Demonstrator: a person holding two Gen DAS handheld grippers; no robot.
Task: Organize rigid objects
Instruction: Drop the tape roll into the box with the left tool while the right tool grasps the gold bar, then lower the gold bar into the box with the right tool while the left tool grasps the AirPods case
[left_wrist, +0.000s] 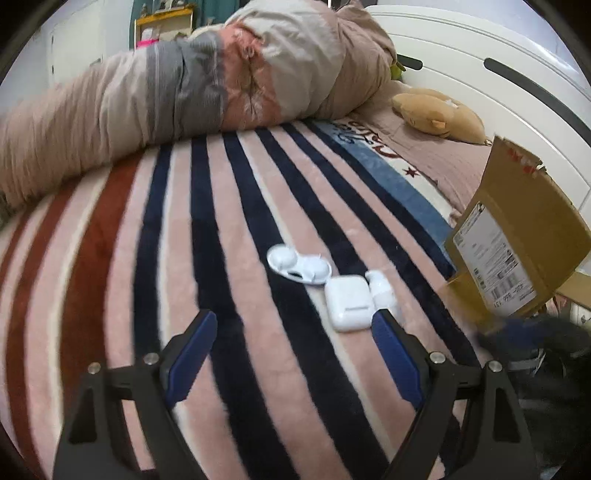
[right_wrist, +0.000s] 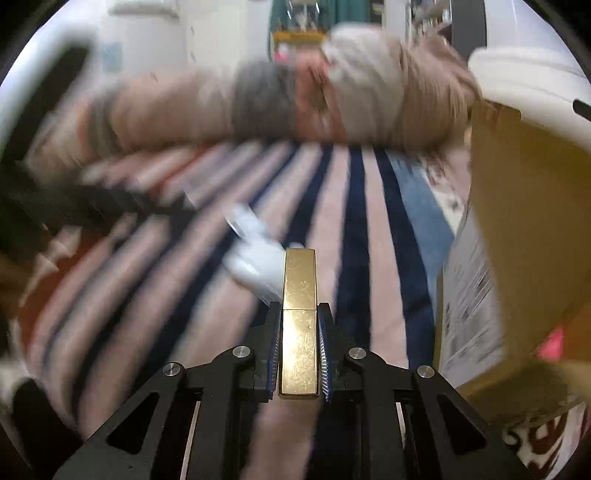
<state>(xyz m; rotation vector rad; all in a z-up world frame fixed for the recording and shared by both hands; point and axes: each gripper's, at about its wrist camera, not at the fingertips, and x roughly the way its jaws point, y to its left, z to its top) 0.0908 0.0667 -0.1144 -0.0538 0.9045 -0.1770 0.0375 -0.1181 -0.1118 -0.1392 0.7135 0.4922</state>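
Note:
On the striped blanket (left_wrist: 236, 236) lie a white earbud case (left_wrist: 349, 302), a small white bottle (left_wrist: 382, 290) beside it and a white oval holder (left_wrist: 297, 264) just beyond. My left gripper (left_wrist: 295, 325) is open and empty, just short of the case; its right finger tip (left_wrist: 384, 325) is next to the case. My right gripper (right_wrist: 298, 317) is shut on a gold rectangular bar (right_wrist: 299, 321) and holds it above the blanket. The white items (right_wrist: 258, 258) show blurred behind the bar. A cardboard box (left_wrist: 517, 236) stands at the right, and also shows in the right wrist view (right_wrist: 524, 229).
A rolled beige duvet (left_wrist: 184, 81) lies across the far side of the bed. A tan plush toy (left_wrist: 439, 114) lies near the white headboard (left_wrist: 480, 66). The right wrist view is motion-blurred.

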